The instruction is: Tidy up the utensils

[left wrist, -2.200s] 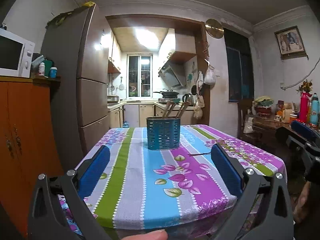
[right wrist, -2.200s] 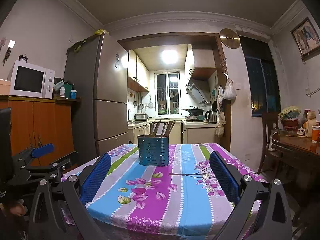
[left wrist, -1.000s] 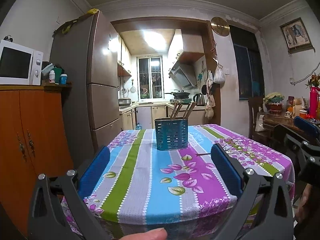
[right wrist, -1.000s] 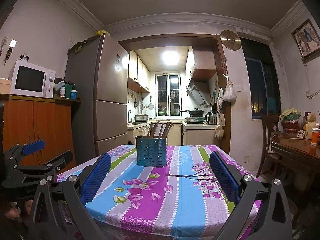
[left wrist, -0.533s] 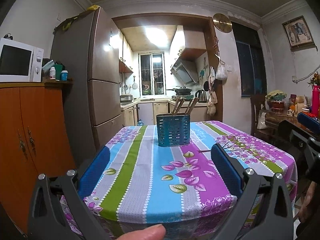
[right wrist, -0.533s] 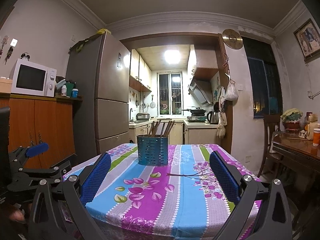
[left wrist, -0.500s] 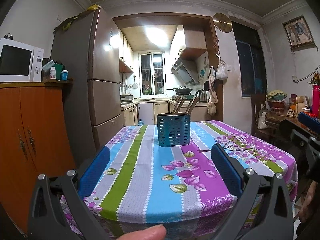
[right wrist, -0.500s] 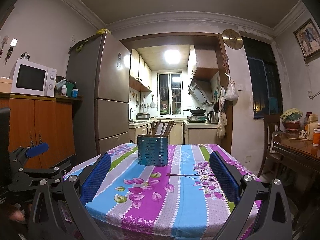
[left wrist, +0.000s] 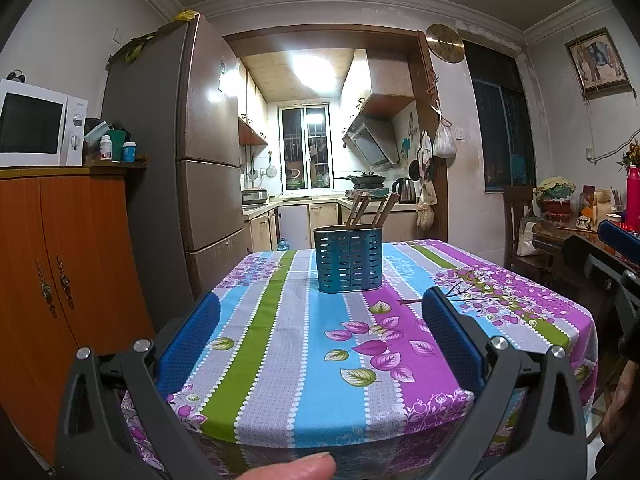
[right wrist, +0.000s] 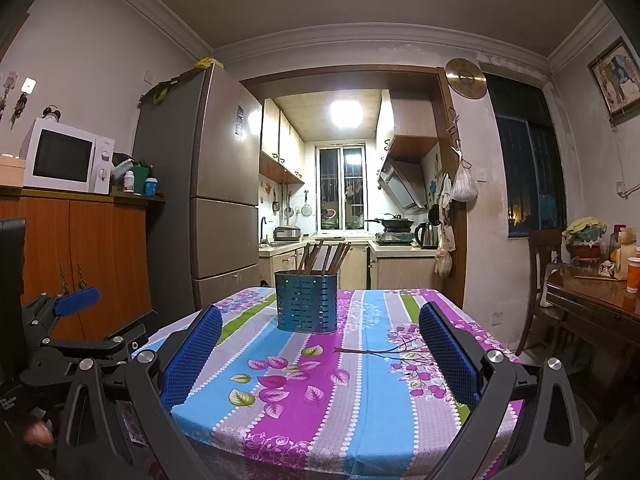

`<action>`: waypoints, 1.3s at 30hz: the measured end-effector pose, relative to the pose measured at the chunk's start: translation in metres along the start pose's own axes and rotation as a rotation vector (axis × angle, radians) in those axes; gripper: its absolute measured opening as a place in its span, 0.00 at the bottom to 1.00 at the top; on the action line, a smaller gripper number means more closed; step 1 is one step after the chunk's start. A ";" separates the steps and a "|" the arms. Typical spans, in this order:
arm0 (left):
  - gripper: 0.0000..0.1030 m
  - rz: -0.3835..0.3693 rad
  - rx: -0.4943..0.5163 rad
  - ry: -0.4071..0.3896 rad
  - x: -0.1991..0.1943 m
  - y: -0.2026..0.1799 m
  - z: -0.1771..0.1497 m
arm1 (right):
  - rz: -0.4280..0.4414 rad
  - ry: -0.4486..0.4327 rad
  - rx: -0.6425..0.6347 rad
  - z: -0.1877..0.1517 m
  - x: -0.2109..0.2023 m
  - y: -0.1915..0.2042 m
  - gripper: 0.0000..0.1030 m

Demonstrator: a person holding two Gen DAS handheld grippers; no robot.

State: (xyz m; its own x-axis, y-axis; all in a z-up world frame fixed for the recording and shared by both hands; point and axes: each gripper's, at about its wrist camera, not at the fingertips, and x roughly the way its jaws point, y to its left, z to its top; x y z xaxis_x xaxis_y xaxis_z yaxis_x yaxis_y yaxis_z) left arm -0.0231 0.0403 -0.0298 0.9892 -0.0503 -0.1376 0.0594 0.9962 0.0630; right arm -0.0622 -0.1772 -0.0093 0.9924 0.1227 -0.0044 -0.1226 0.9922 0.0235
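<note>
A blue perforated utensil holder (left wrist: 347, 259) (right wrist: 307, 302) stands upright at the far middle of the table, with several brown chopsticks (left wrist: 370, 210) (right wrist: 326, 258) leaning in it. One loose chopstick (right wrist: 374, 351) (left wrist: 409, 301) lies flat on the cloth to the holder's right. My left gripper (left wrist: 320, 344) is open near the table's front edge, well short of the holder, nothing between its blue pads (left wrist: 450, 340). My right gripper (right wrist: 320, 354) is open too, empty, at the front right. The other gripper shows at each view's side (right wrist: 76, 300) (left wrist: 618, 236).
The table (left wrist: 280, 360) wears a striped floral cloth. An orange cabinet (left wrist: 60, 272) with a microwave (left wrist: 38, 124) and a tall fridge (left wrist: 180, 152) stand on the left. A wooden side table (right wrist: 592, 304) with bottles and a chair (right wrist: 540, 252) stand on the right. A thumb (left wrist: 296, 467) shows below.
Both grippers stay open and empty. The left view has panned slightly so the holder sits a little further right; the right view has barely shifted. Nothing on the table has moved.
</note>
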 end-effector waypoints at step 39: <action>0.95 0.000 -0.005 0.011 0.006 0.001 -0.001 | 0.020 0.014 -0.004 -0.003 0.004 -0.001 0.96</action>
State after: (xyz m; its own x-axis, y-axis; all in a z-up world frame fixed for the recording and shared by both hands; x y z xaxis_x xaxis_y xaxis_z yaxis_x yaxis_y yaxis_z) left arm -0.0168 0.0407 -0.0315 0.9876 -0.0494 -0.1489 0.0586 0.9966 0.0578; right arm -0.0579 -0.1775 -0.0121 0.9896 0.1427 -0.0181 -0.1424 0.9896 0.0198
